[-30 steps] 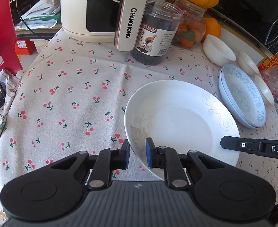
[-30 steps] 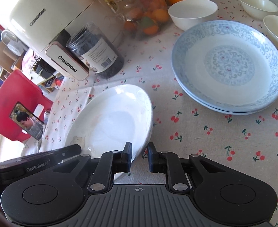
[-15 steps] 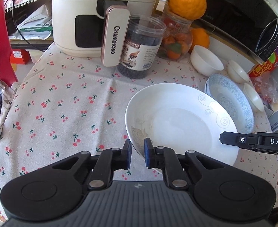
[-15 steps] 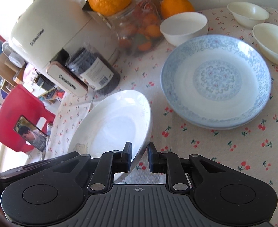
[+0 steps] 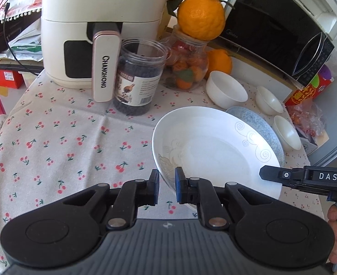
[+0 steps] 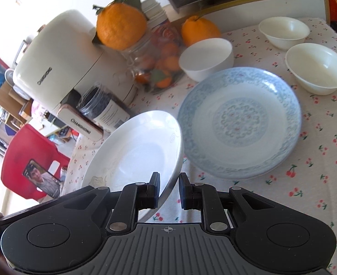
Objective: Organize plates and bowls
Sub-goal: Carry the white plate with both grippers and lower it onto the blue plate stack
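A large white plate (image 5: 216, 151) hangs above the cherry-print tablecloth, held by both grippers. My left gripper (image 5: 167, 186) is shut on its near left rim. My right gripper (image 6: 169, 189) is shut on the opposite rim of the white plate (image 6: 136, 153); its black body shows at the right of the left wrist view. The plate's far edge reaches over a stack of blue-patterned plates (image 6: 239, 121) (image 5: 260, 123). Three white bowls stand behind: a deep bowl (image 6: 206, 58) (image 5: 225, 90) and two shallower bowls (image 6: 317, 68) (image 6: 284, 32).
A white air fryer (image 5: 99, 29), a jar of dark beans (image 5: 138, 84) and a glass jar with oranges (image 5: 189, 68) line the back of the table. A microwave (image 5: 276, 29) stands back right, a red chair (image 6: 28, 153) beside the table's left edge. The tablecloth (image 5: 53, 142) lies bare at left.
Both grippers have lifted the white plate off the cloth and carried it right, so its far rim now overlaps the blue plates. Both grips held.
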{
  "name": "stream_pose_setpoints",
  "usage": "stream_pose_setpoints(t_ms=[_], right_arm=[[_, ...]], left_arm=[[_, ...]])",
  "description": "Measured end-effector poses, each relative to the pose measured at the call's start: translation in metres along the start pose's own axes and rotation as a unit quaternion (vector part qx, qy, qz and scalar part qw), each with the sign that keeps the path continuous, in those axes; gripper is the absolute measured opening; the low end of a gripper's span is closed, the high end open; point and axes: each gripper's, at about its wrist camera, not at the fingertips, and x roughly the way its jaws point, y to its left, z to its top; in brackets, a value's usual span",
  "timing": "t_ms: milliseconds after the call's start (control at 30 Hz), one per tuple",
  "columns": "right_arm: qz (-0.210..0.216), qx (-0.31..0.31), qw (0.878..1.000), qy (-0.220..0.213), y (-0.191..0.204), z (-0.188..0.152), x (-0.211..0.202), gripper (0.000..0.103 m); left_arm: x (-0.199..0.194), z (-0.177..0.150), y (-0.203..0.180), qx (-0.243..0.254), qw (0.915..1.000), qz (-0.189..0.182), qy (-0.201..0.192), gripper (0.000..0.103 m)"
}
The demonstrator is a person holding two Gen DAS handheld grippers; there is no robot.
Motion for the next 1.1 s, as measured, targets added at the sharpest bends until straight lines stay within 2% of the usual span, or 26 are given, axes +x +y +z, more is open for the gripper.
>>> stream_pose_setpoints(t_ms=[500,800,967,1100], right_arm=[[-0.016,0.030,0.999,-0.035,-0.048,0.028,-0.028,0.018],[-0.041,0.058,0.996,-0.046,-0.083,0.037,-0.031,0.018],[-0.056,0.068,0.995,-0.050,-0.098,0.041,-0.032,0.018],[-0.067,0.071,0.994,-0.043,-0.104,0.043,-0.024,0.017]], left_arm=[[0.025,0.015,-0.055,0.009,0.9997,-0.017,-0.014,0.012],[0.042,0.019,-0.085,0.014,0.9980,-0.035,-0.051,0.012],[0.059,0.016,-0.097,0.028,0.9978,-0.036,-0.047,0.012],[0.068,0.013,-0.101,0.042,0.9982,-0.021,-0.038,0.012]])
